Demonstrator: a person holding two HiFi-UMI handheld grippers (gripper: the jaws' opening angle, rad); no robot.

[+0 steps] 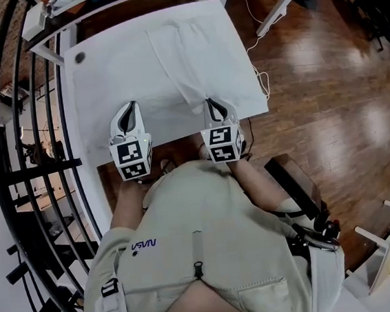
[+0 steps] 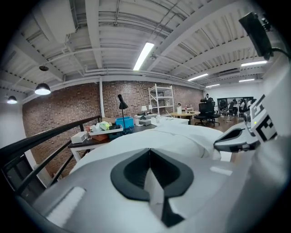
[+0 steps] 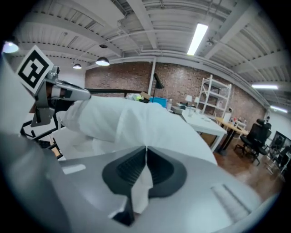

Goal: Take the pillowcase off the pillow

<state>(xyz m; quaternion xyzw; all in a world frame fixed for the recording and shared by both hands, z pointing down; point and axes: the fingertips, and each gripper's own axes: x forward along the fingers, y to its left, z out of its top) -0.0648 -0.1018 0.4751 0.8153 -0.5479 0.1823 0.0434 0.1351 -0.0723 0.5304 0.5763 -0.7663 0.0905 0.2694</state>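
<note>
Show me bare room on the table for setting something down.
Bare: the table left of the pillow, toward the round hole. Crowded: the near edge, where left gripper and right gripper clamp the pillowcase.

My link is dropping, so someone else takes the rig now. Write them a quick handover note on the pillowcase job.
Left tool: shut on white fabric at the near edge of the pillowcase.
Right tool: shut on that edge too, further right.
The pillowcase lies on the white table; it looks bulky, so the pillow seems still inside.
Done: both grips. To do: pull the case off.
</note>
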